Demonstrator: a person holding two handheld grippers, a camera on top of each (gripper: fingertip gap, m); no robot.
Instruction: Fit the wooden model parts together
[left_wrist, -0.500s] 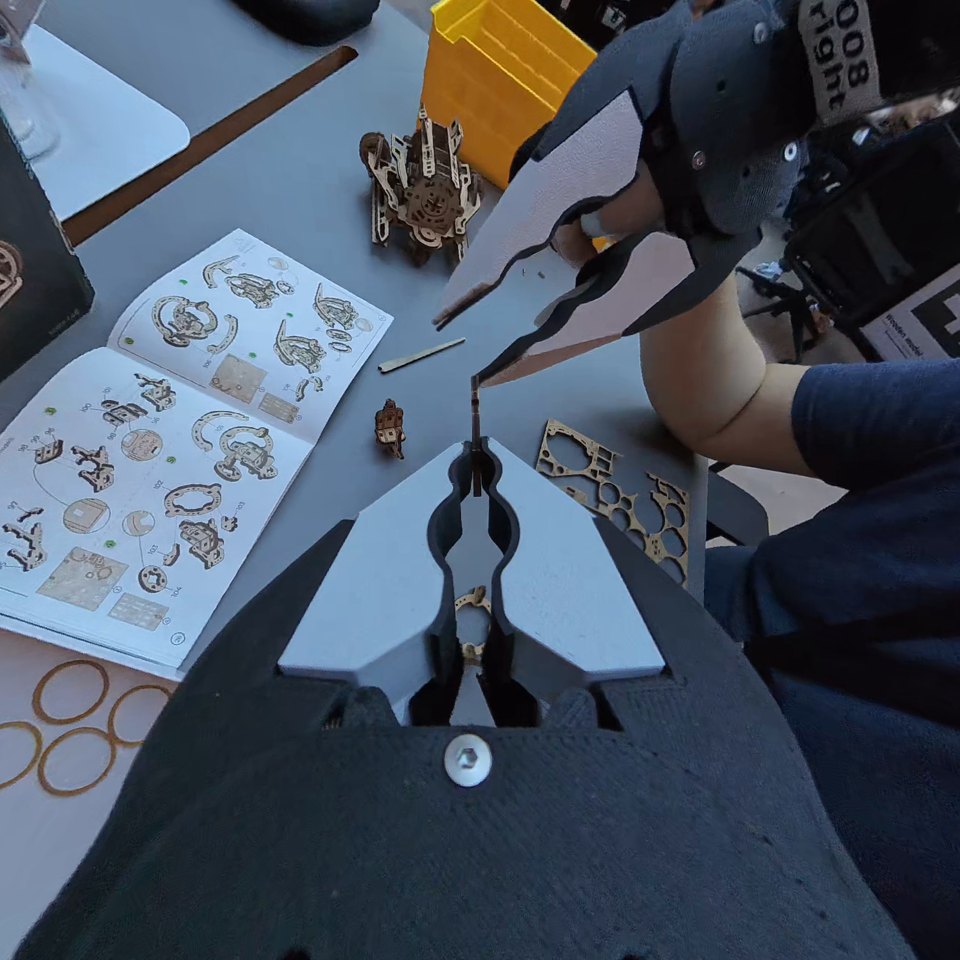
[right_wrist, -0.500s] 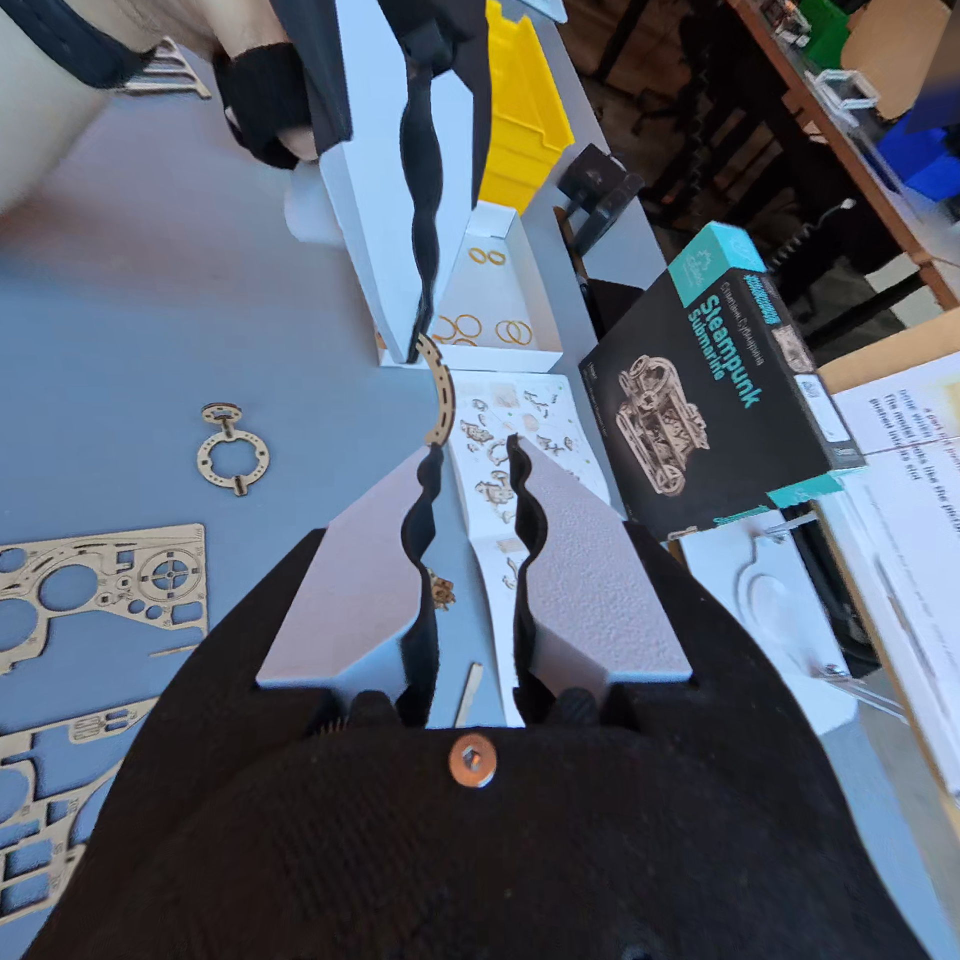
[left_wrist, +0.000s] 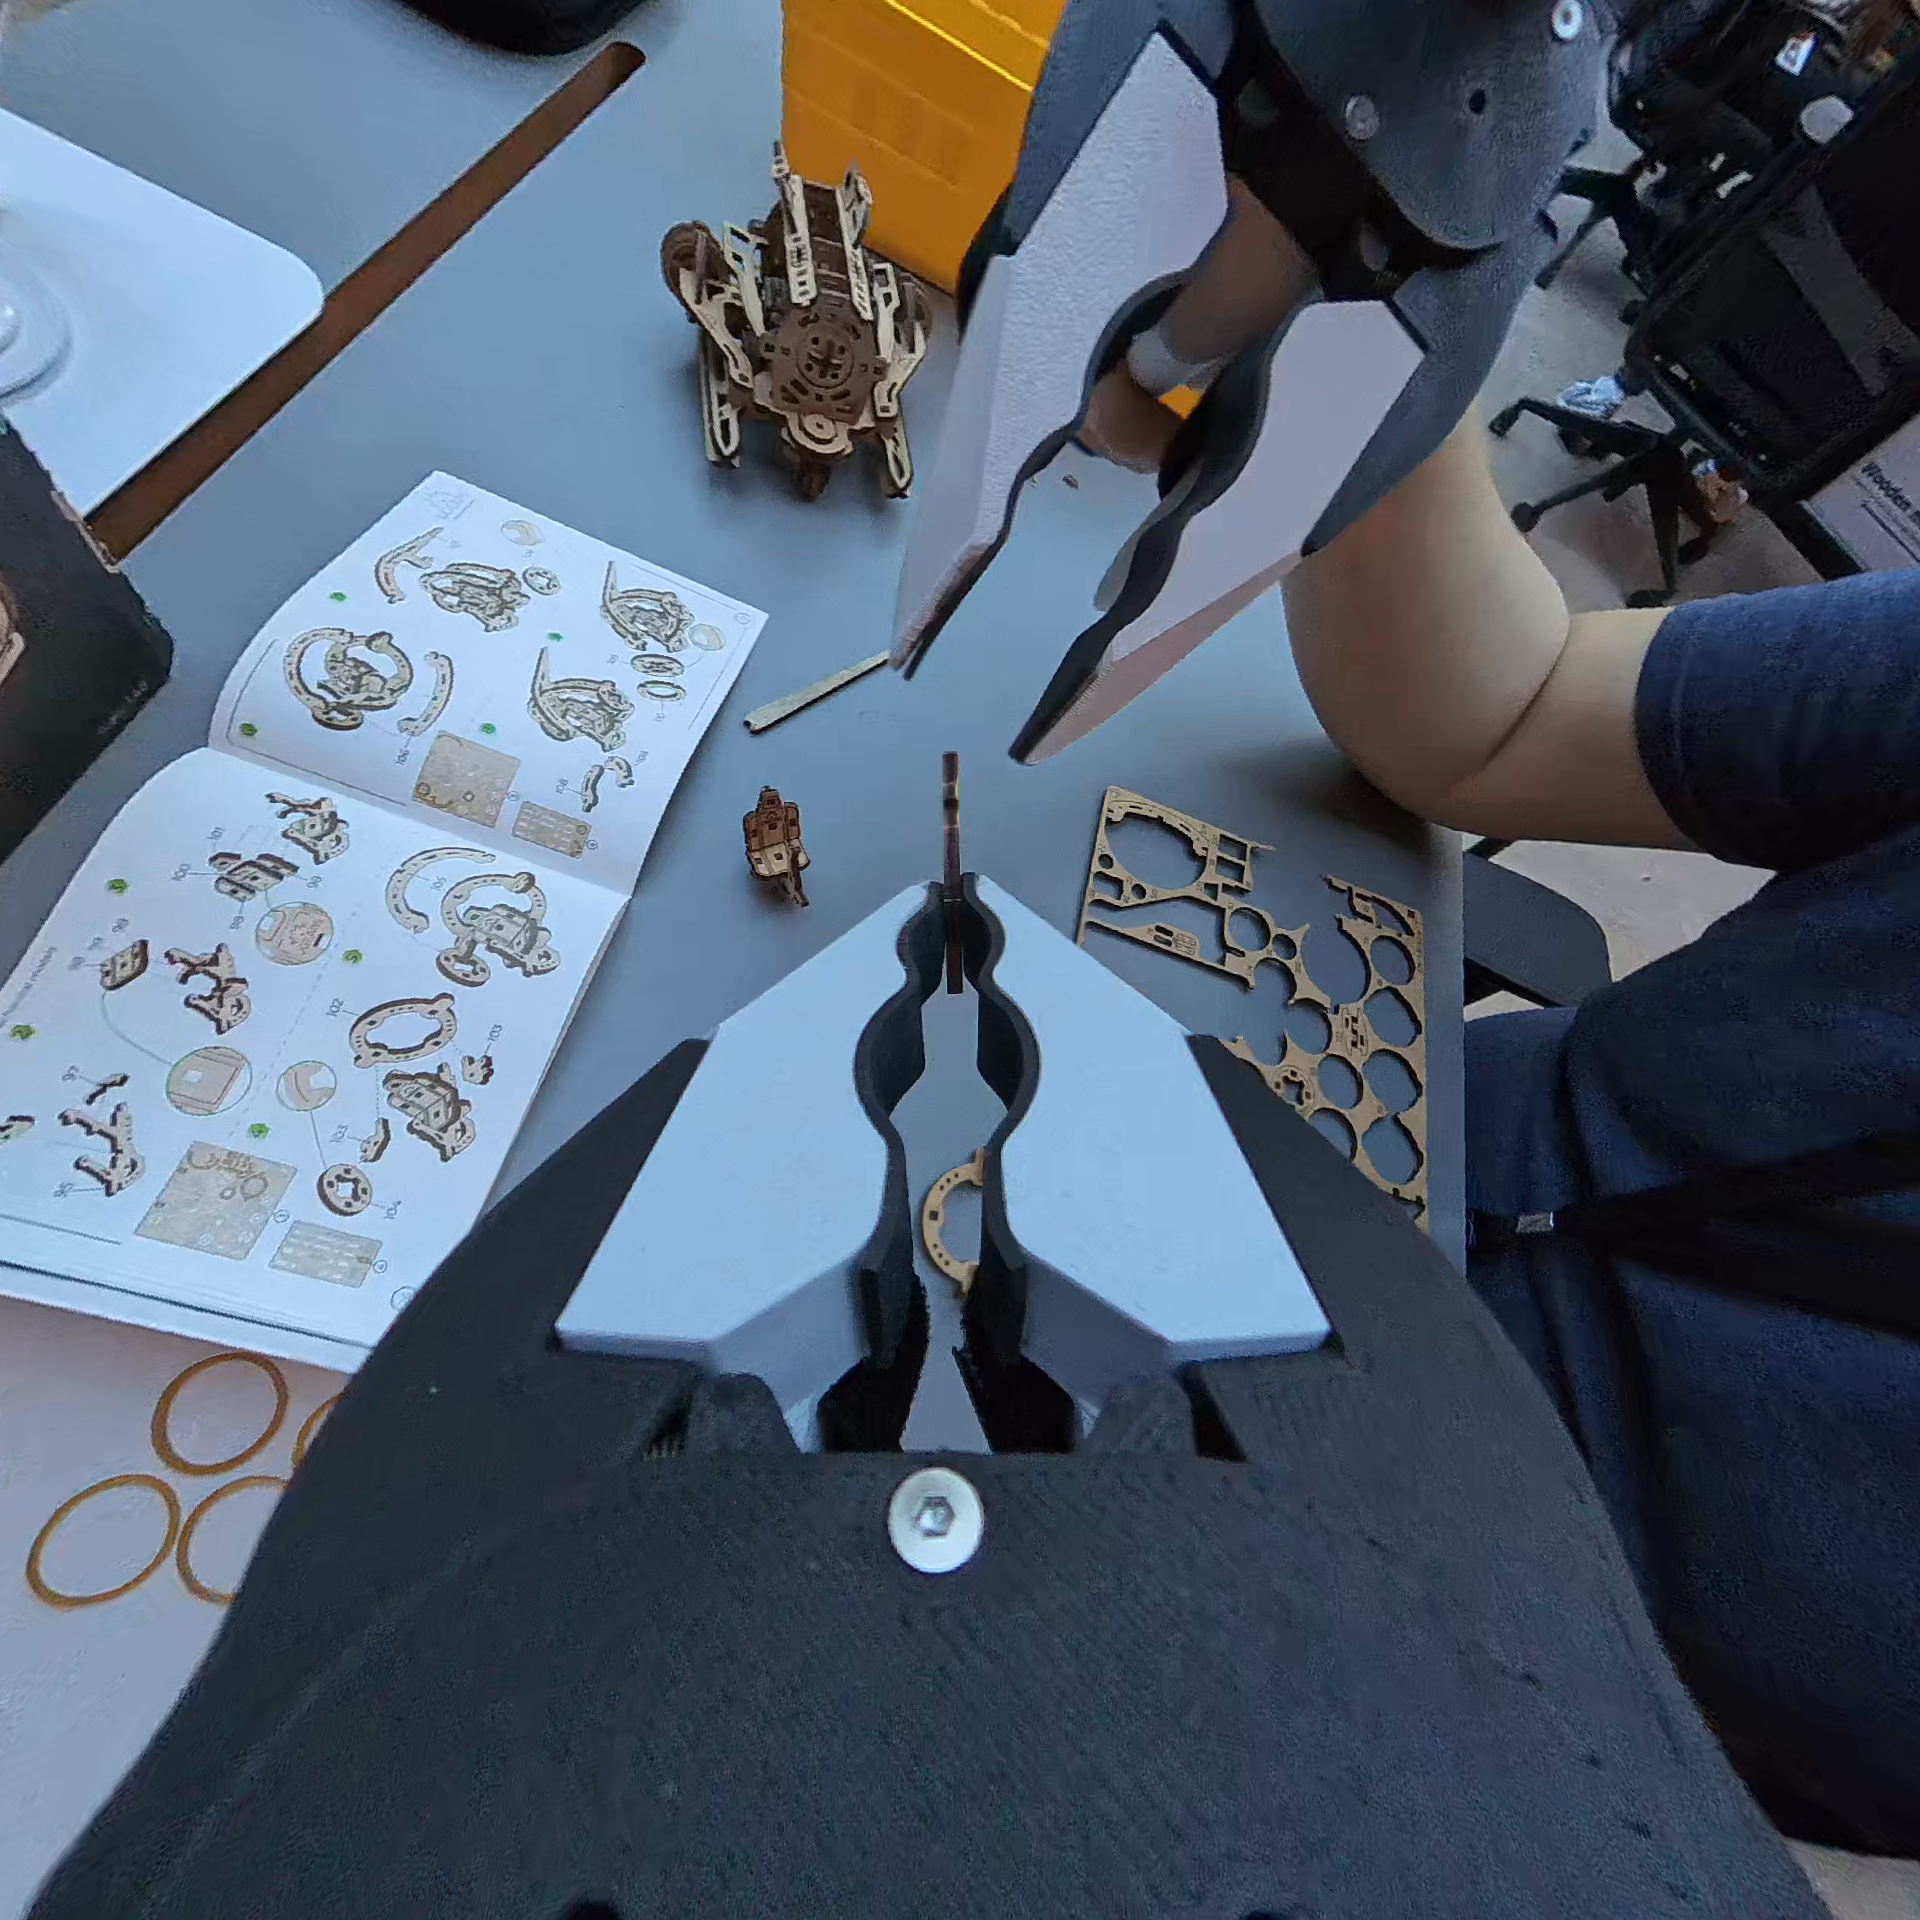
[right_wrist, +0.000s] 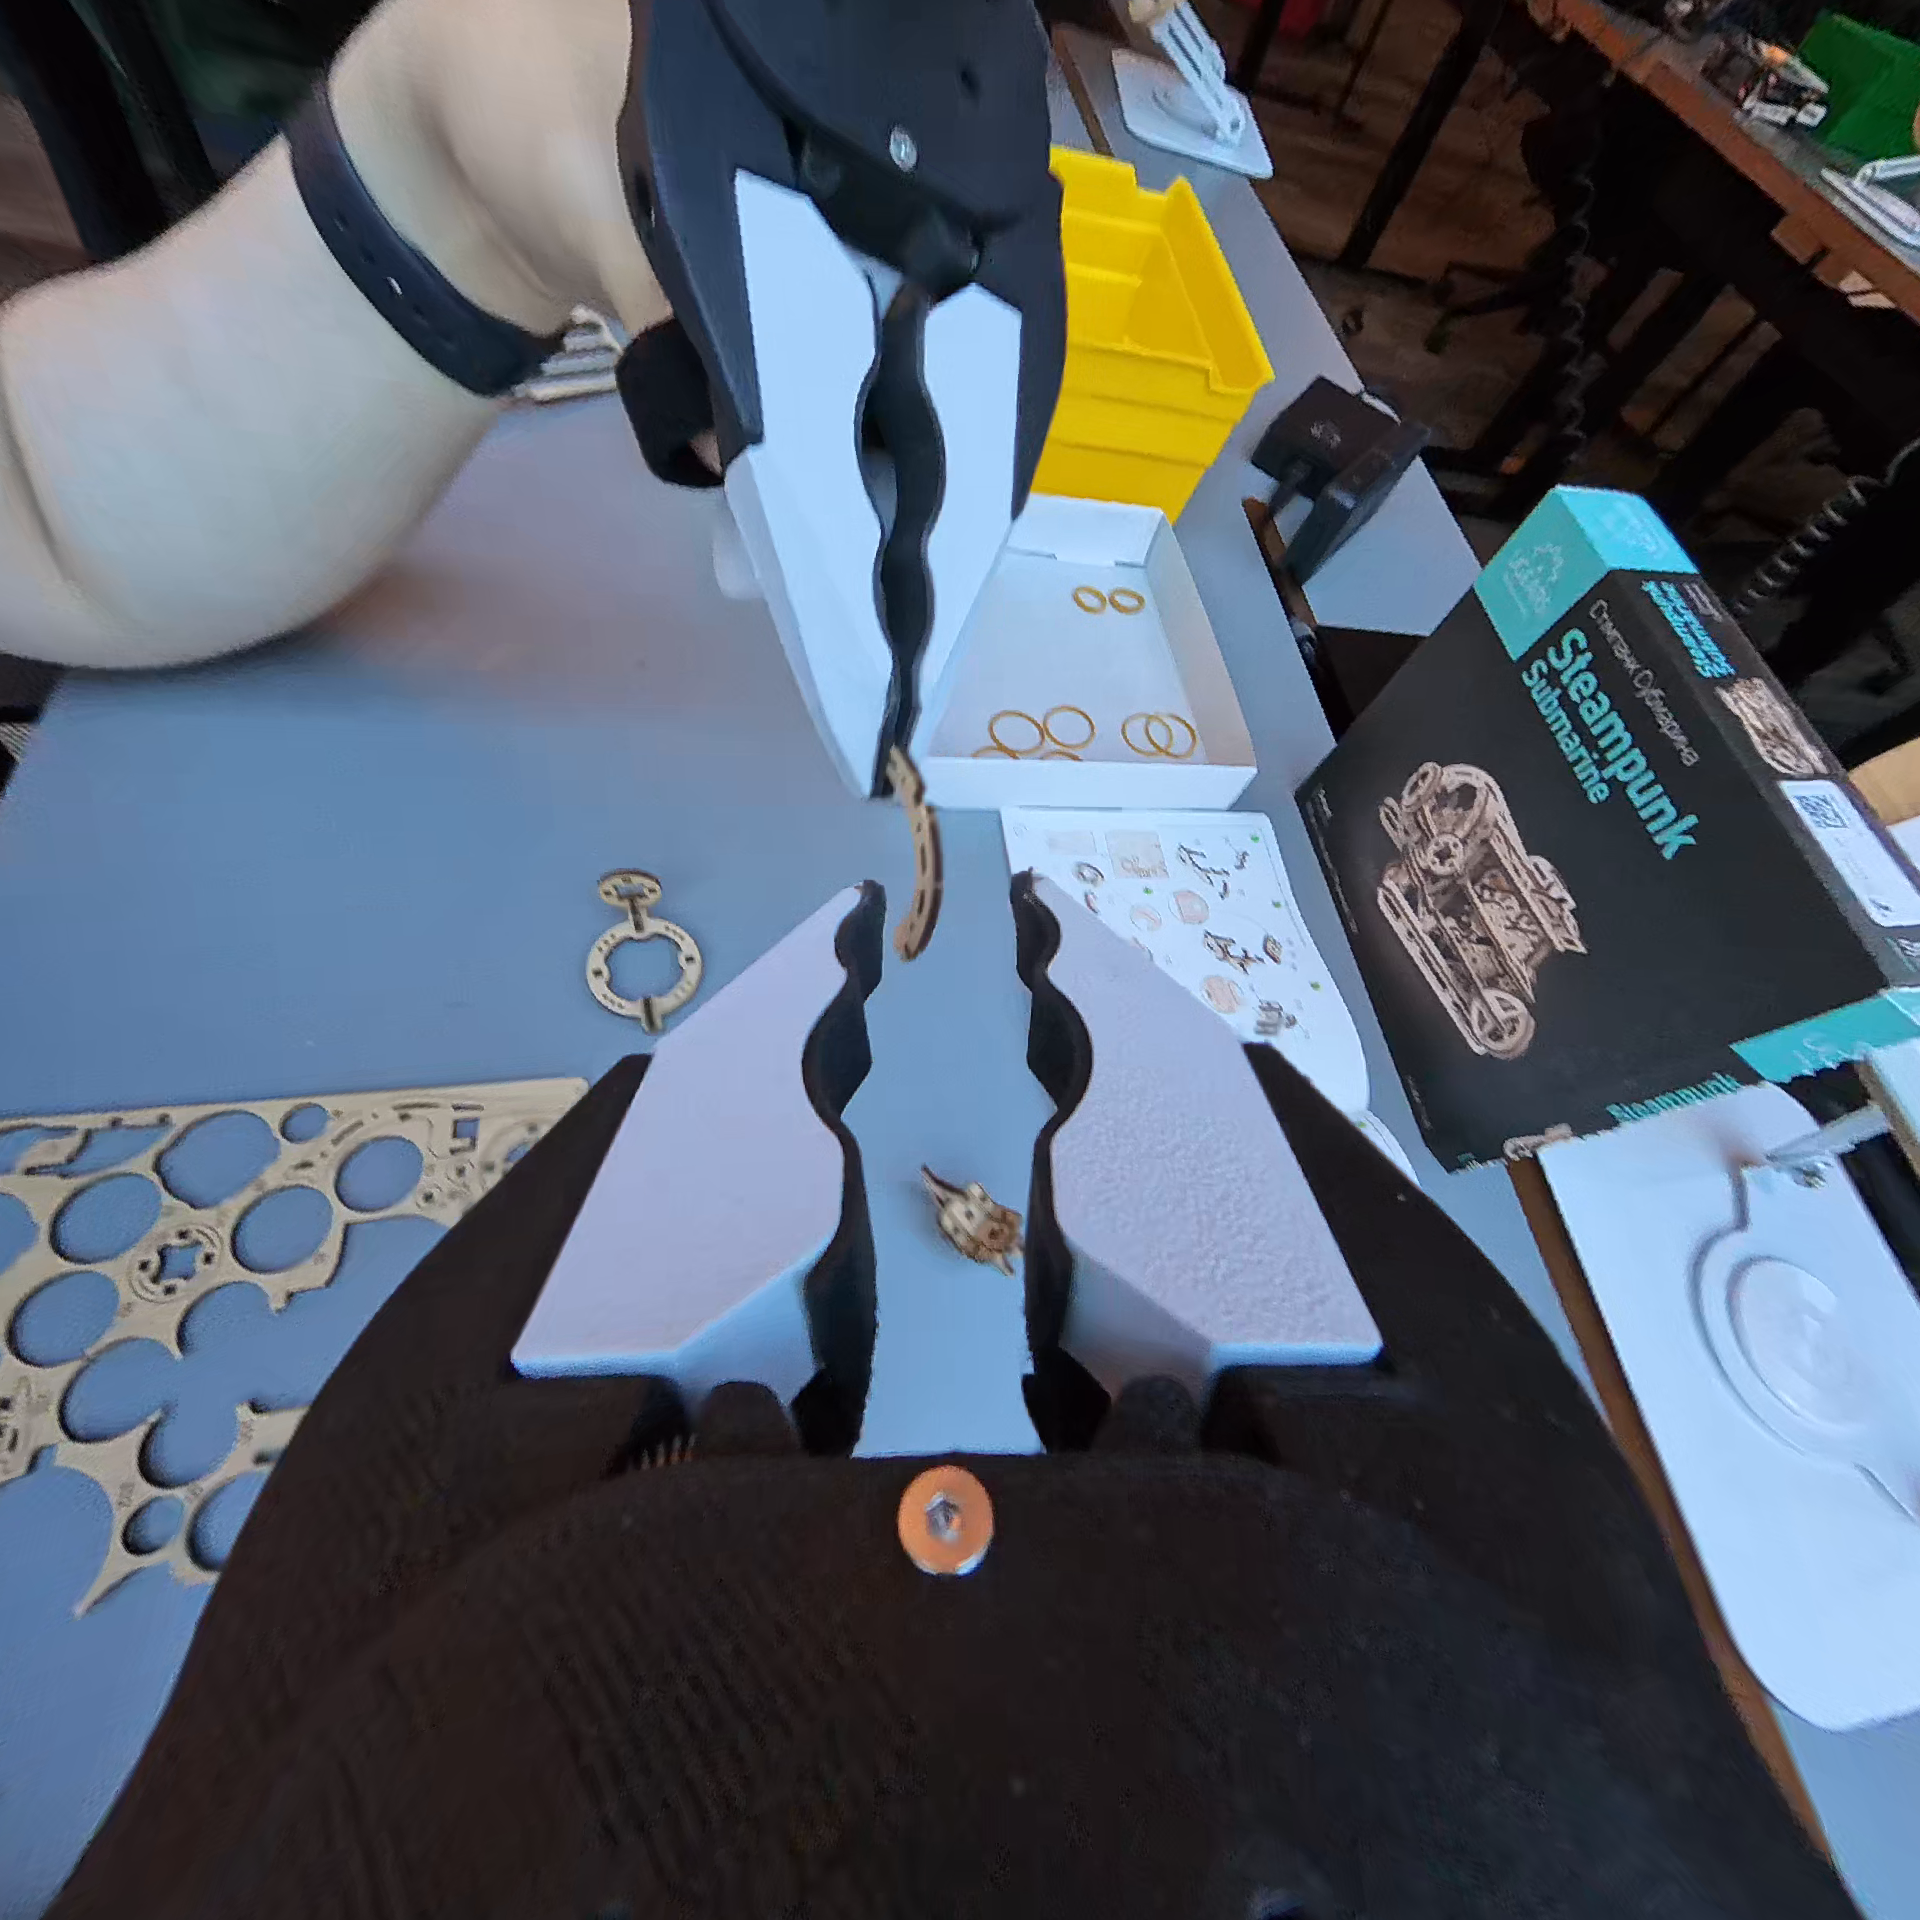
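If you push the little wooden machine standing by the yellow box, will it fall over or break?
The wooden model stands on several thin splayed legs, so a gentle push would probably slide it across the smooth grey table rather than tip it. It is built from thin cut plywood pieces with open gaps, so it likely feels light, and its slender tabs could snap under a hard shove.

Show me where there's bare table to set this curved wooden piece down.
Bare table lies beyond the punched-out wood sheet, left of the ring-shaped piece. Another free patch sits between the half-built model and the open instruction booklet. It is crowded around the small wooden part, under both grippers.
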